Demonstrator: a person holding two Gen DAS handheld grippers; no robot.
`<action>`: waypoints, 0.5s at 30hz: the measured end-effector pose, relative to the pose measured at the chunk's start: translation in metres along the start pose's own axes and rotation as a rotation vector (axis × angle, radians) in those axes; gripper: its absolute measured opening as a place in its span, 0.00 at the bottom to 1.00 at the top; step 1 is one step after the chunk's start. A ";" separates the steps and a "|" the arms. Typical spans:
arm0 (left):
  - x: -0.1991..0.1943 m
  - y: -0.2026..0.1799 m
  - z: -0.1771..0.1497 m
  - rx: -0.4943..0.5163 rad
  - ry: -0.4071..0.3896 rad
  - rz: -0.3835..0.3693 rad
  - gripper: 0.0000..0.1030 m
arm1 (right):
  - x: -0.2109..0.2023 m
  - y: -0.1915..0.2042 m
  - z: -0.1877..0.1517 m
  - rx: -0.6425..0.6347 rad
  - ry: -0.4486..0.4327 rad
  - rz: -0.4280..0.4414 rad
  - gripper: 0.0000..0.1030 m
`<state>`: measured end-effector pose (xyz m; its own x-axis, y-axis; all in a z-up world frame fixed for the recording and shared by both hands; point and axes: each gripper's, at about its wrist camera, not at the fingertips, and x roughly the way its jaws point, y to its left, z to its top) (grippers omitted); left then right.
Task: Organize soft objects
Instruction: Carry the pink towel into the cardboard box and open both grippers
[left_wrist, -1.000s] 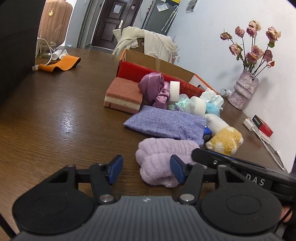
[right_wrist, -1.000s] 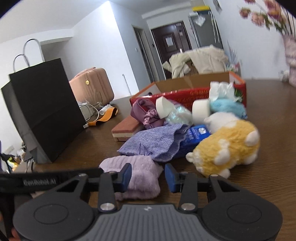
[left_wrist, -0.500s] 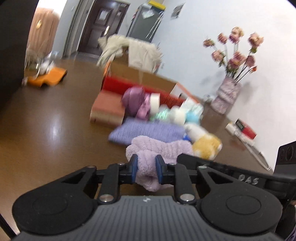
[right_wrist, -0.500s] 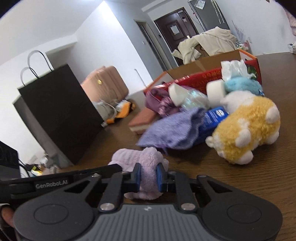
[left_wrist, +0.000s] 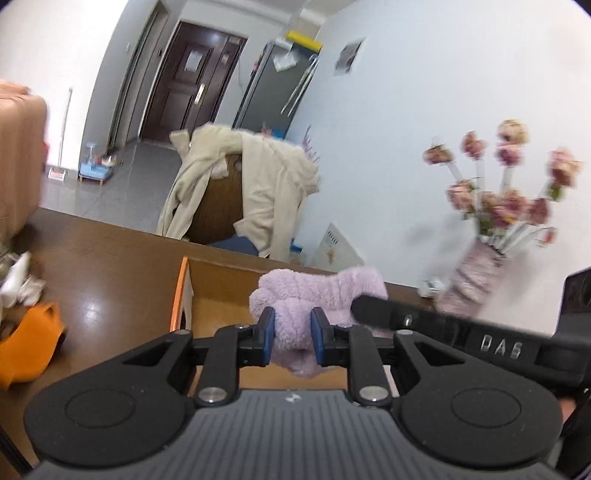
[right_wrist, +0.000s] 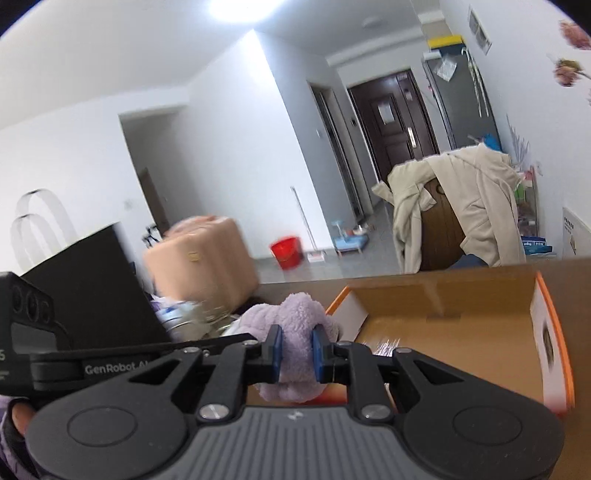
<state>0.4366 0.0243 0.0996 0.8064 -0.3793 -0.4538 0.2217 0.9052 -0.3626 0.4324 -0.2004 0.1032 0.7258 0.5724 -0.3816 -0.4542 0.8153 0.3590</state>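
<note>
Closest in, both tools are pinched onto the same lilac fleece bundle (left_wrist: 317, 295). The left tool (left_wrist: 290, 334) has its blue pads nearly together with a fold of the fleece squeezed between them, and the right tool (right_wrist: 295, 349) is clamped the same way on another fold. The bundle hangs in the air between them, over the near edge of the open cardboard box (right_wrist: 443, 317), not resting on anything.

The risk I see is in the shared hold. If one tool lets go before the other, the fleece could swing and drape over the box's orange-edged wall (left_wrist: 179, 291) instead of dropping inside. If the two hands drift apart, the soft pile may slide out of a pad, since each grips only a small tuck of it. The long bar of the right tool (left_wrist: 443, 325) also crosses just beside the fleece, so the tools could knock together.

Farther off, near the tabletop's right edge, a vase of flowers (left_wrist: 472, 284) stands within reach of a careless swing. Beyond the far edge, a chair draped with a cream coat (left_wrist: 258, 184).
</note>
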 end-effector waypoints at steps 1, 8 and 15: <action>0.022 0.008 0.011 -0.012 0.017 0.018 0.20 | 0.021 -0.009 0.013 0.001 0.017 -0.014 0.16; 0.149 0.048 0.035 -0.012 0.164 0.164 0.20 | 0.162 -0.088 0.036 0.143 0.181 -0.123 0.16; 0.192 0.057 0.034 0.050 0.243 0.221 0.25 | 0.230 -0.130 0.011 0.250 0.281 -0.182 0.17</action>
<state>0.6230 0.0098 0.0193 0.6852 -0.2014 -0.7000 0.0869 0.9767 -0.1960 0.6640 -0.1754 -0.0215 0.5979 0.4505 -0.6630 -0.1667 0.8789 0.4470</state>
